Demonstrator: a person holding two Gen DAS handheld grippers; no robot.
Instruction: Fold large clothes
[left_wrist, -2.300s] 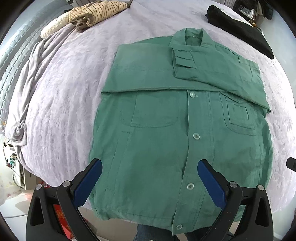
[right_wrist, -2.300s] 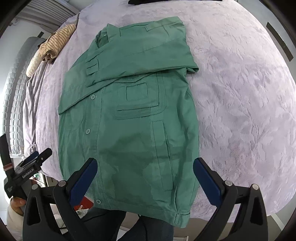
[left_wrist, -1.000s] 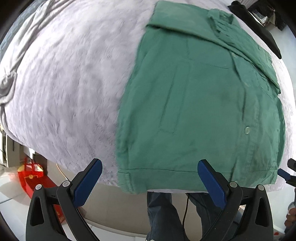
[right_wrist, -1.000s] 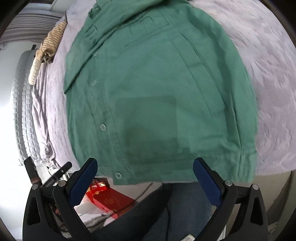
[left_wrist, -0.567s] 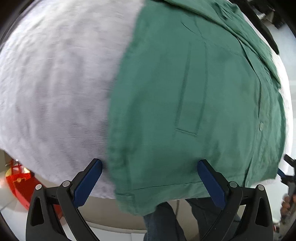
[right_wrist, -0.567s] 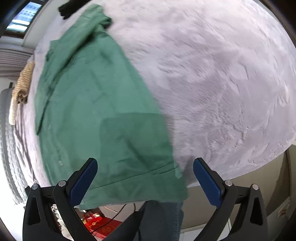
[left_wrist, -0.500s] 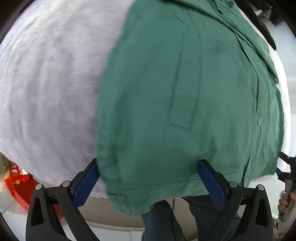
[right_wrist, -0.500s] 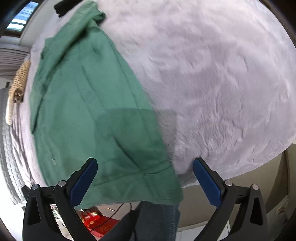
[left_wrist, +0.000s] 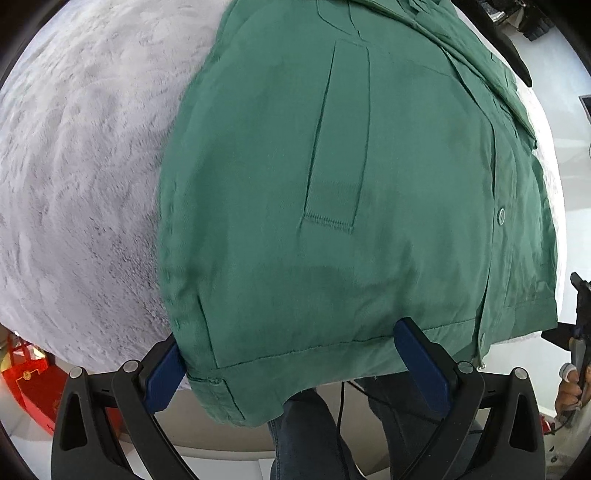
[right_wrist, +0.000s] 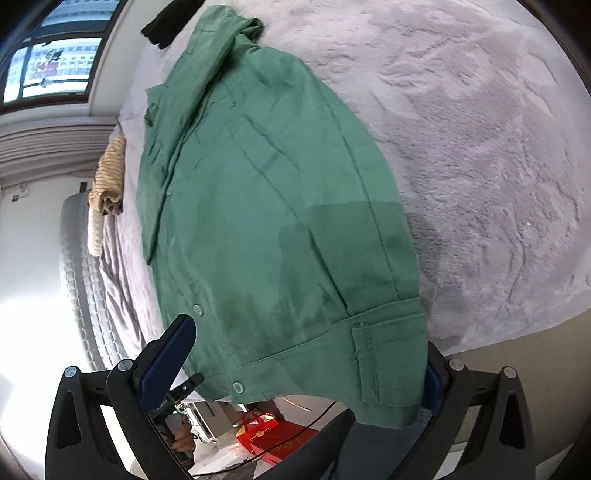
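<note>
Left wrist view: green jacket lies front-up on the bed, hem hanging just over the near edge. Left gripper has its fingers spread wide, straddling the hem at the jacket's left bottom corner; nothing clamped. Slit pocket and button placket visible, sleeves folded across the chest at the far end. Person's legs in jeans below the hem.

Right wrist view: right gripper also wide, left finger pad clear of the cloth near the placket; the other finger is hidden behind the hem corner with the side tab, so I can't tell if it touches. Striped garment and a dark item sit well apart at the far side of the bed.

Handling, my read: mid-weight woven cotton, soft, limp, not slippery, nothing fragile. It'll drape and sag between two grip points. The doubled hem band is the thickest, firmest bit: pinch there, one corner per gripper, both layers, then carry the hem up toward the collar.
</note>
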